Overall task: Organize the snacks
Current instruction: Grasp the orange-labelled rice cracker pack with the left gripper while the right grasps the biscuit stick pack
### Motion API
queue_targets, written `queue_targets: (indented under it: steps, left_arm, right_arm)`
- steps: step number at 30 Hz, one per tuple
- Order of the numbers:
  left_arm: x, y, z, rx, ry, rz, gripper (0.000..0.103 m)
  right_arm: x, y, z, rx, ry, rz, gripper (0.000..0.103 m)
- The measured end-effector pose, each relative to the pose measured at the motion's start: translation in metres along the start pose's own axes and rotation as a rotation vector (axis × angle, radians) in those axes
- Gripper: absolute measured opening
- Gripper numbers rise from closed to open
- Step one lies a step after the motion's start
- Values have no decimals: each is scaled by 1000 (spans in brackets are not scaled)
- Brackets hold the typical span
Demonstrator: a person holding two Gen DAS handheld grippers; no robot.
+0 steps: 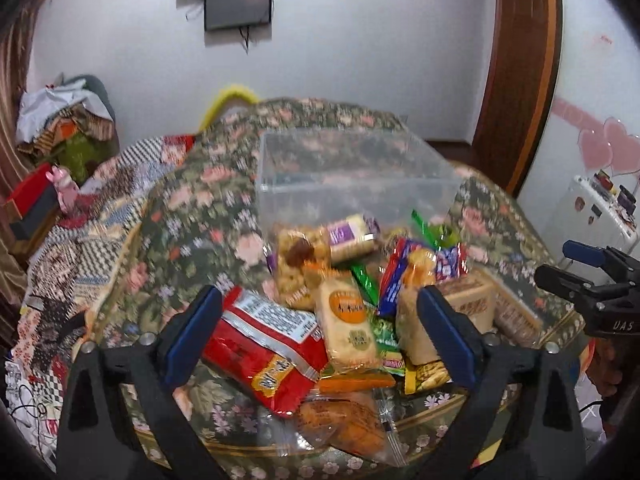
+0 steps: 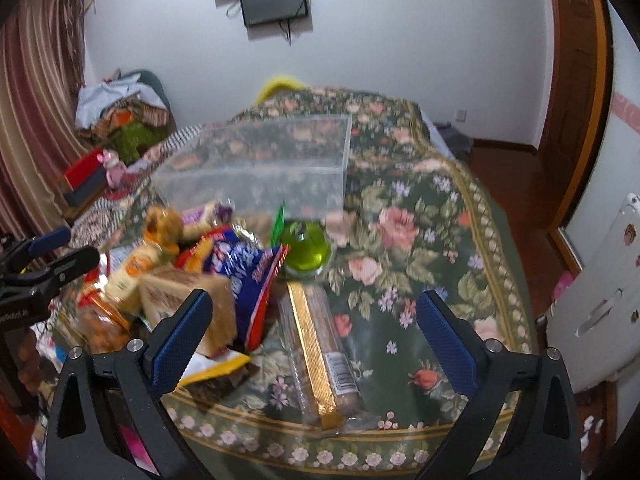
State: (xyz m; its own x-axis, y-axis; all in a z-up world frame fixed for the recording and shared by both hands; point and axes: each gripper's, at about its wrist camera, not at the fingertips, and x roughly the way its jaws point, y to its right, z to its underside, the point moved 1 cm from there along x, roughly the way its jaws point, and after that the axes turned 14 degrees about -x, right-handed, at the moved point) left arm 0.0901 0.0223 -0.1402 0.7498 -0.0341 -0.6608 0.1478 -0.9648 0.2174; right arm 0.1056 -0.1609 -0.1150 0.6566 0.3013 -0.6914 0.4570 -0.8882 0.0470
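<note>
Snacks heaped near table edge, clear bin behind, floral cloth bare rightward

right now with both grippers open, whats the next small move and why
Probably lower the left gripper and close on the red snack bag: it lies between the open fingers atop the pile, and the clear bin behind looks empty. The right gripper holds nothing.

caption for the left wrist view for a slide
Open left gripper above a snack pile on a floral table, clear bin behind.
</note>
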Motion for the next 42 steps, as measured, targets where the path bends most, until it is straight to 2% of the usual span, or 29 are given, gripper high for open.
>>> queue_targets:
  steps: [1, 4, 7, 12, 18, 22, 27, 29, 30, 31, 35, 36, 38, 39, 40, 42]
  left_arm:
    - [8, 0, 2, -4, -31, 4, 82]
    - [25, -3, 6, -19, -92, 2, 69]
    - [36, -4, 10, -26, -126, 0, 60]
    - [47, -4, 14, -25, -143, 7, 54]
    - [53, 5, 18, 14, -151, 17, 52]
    - [61, 8, 22, 36, -159, -5, 34]
    - [57, 3, 16, -5, -152, 6, 33]
    - [49, 2, 11, -12, -130, 17, 33]
    - [45, 2, 9, -11, -119, 20, 33]
    - [40, 3, 7, -9, -104, 21, 33]
    - [28, 3, -1, -23, -74, 27, 33]
    - [26, 2, -2, -27, -69, 24, 33]
    - [23, 0, -2, -36, -66, 23, 33]
    - [23, -1, -2, -40, -67, 23, 33]
    - [22, -2, -2, -43, -69, 24, 33]
    - [22, -4, -1, -47, -69, 22, 33]
  right_arm:
    - [5, 0, 2, -5, -13, -10, 96]
    - [15, 0, 7, -16, -51, -35, 86]
    - [23, 0, 12, -17, -78, -54, 77]
    - [35, -1, 19, -12, -124, -83, 60]
    - [41, 0, 25, 9, -150, -102, 38]
    - [39, -1, 26, 18, -141, -114, 33]
    - [31, 5, 23, 39, -115, -115, 26]
    - [25, 8, 20, 46, -99, -103, 19]
    - [23, 9, 19, 45, -93, -100, 8]
    - [20, 10, 16, 47, -84, -113, 5]
    - [24, 8, 13, 28, -122, -81, 6]
    - [27, 8, 14, 34, -140, -79, 9]
    - [30, 7, 18, 41, -152, -104, 28]
    - [32, 6, 19, 40, -159, -111, 48]
    - [33, 5, 20, 38, -162, -110, 57]
    - [39, 0, 23, 11, -183, -98, 57]
